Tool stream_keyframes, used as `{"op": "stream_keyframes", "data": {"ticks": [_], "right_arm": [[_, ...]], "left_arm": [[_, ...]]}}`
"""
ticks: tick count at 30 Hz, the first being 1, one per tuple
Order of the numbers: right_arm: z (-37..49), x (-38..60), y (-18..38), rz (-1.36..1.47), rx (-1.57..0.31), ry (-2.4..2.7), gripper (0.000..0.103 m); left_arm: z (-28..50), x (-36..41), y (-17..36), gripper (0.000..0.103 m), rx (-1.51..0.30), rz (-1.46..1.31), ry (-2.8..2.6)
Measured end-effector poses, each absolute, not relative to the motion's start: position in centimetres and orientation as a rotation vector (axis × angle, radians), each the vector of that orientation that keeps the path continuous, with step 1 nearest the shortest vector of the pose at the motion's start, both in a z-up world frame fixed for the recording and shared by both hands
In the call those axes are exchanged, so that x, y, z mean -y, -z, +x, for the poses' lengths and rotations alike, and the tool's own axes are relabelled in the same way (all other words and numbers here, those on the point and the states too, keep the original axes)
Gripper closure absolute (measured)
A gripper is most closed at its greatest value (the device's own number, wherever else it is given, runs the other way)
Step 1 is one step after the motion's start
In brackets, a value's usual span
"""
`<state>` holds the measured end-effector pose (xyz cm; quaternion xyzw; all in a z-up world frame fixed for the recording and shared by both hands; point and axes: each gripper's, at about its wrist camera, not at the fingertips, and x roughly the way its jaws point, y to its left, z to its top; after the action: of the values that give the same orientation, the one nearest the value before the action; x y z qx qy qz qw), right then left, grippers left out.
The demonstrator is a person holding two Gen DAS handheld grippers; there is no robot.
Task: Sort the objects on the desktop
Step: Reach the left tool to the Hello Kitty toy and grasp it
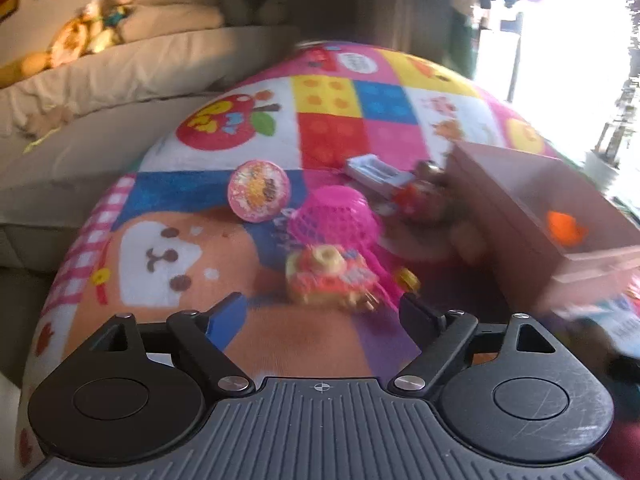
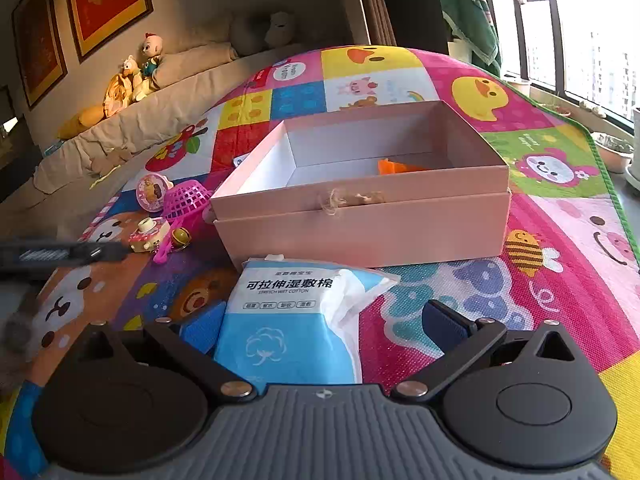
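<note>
My left gripper (image 1: pixel 322 306) is open, with nothing between its fingers. Just beyond the fingertips lies a pink and yellow toy camera (image 1: pixel 328 276), blurred. Past it are a pink mesh basket (image 1: pixel 336 216) and a round pink toy (image 1: pixel 258 191). My right gripper (image 2: pixel 324 326) is open wide, and a blue and white wet cotton pack (image 2: pixel 288 312) lies between its fingers with a gap on the right side. Behind the pack stands an open pink box (image 2: pixel 360 232) with an orange piece (image 2: pixel 396 167) inside. In the right wrist view, the left gripper's dark finger (image 2: pixel 100 253) points at the toy camera (image 2: pixel 150 234).
Everything rests on a colourful patchwork play mat (image 2: pixel 560 280). A small gold bell (image 2: pixel 182 236) lies beside the toy camera. A white and grey pack (image 1: pixel 372 170) and a red toy (image 1: pixel 420 200) lie left of the box. A beige sofa (image 2: pixel 120 136) with plush toys runs along the far left.
</note>
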<state>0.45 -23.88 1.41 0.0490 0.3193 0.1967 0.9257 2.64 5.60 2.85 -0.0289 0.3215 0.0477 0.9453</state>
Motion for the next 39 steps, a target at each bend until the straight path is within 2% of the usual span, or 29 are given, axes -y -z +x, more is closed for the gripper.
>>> {"op": "stream_keyframes", "data": {"ticks": [11,13,16,20,25,30,33,35,39], "right_arm": [[1.0,24.2,-1.1,0.139,-0.681,-0.411,0.0],[1.0,24.2,-1.1,0.145,-0.686,-0.409,0.0],[0.9,24.3,-1.0,0.15,-0.683,-0.41,0.0],[1.1,24.5,-1.0,0.163,-0.69,-0.414,0.0],[1.1,24.5,-1.0,0.162,-0.688,-0.41,0.0],[1.1,24.5,-1.0,0.161,-0.691,-0.408,0.0],[1.1,24.5,-1.0,0.161,-0.691,-0.408,0.0],[1.1,24.5,-1.0,0.16,-0.691,-0.408,0.0],[1.1,24.5,-1.0,0.158,-0.693,-0.408,0.0]], "left_arm": [[5.2,-5.4,-1.1,0.017,-0.702,-0.049,-0.116],[5.8,-5.5,-1.1,0.027,-0.694,-0.064,-0.138],[6.6,-5.5,-1.1,0.035,-0.683,-0.055,-0.164],[7.0,-6.0,-1.3,0.034,-0.672,-0.108,-0.141],[6.8,-6.9,-1.6,0.022,-0.673,-0.176,-0.063],[5.3,-6.1,-2.3,0.018,-0.681,-0.21,0.226],[4.2,-5.4,-2.9,0.012,-0.631,-0.124,0.222],[4.4,-5.2,-2.9,0.012,-0.619,-0.004,0.112],[6.5,-6.1,-1.8,0.025,-0.676,0.067,0.01]]}}
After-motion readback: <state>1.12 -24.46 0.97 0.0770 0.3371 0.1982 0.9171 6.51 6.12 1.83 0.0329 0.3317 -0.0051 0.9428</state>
